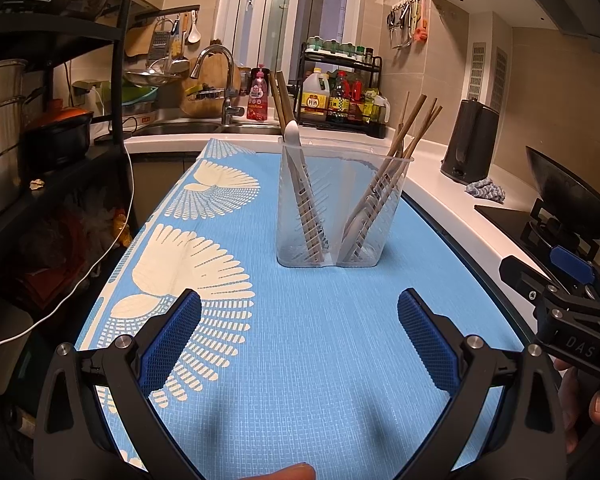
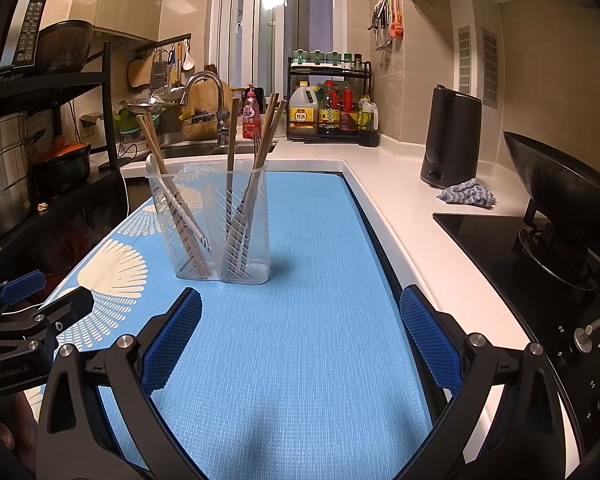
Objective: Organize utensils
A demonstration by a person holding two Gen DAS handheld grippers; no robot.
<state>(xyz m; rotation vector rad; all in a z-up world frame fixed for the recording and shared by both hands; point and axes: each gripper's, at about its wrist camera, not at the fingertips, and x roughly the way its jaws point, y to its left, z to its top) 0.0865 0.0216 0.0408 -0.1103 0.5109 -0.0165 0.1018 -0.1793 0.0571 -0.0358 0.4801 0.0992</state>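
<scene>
Clear plastic is what your utensil holder [image 1: 342,208] is made of, and it stands upright on the blue mat [image 1: 320,360] ahead of both grippers, well apart from their fingertips. It has two compartments side by side. In the left one you can see a white spoon [image 1: 293,132] and wooden chopsticks [image 1: 282,98] leaning toward the left; in the right one more chopsticks [image 1: 418,128] lean out to the right, and the right wrist view shows a fork [image 2: 256,140] among them, tines up. Your left gripper [image 1: 300,334] hovers over the mat with its blue pads spread wide and nothing between them. Your right gripper [image 2: 300,334] is the same: fingers wide apart, empty, over bare mat just in front of the holder. From the left wrist camera you can see the right gripper's body at the right edge, with your fingers wrapped around its handle; from the right wrist camera the left gripper sits at the lower left. The mat carries a cream fan pattern [image 1: 188,264] along its left side and lies on a white counter [image 2: 400,200]. To the right of the mat stand a black kettle [image 2: 452,136], a crumpled blue-grey cloth [image 2: 466,194] and a dark wok [image 2: 560,192] on the stove. Behind the holder are the sink tap [image 2: 212,100] and a rack of sauce bottles [image 2: 332,112].
</scene>
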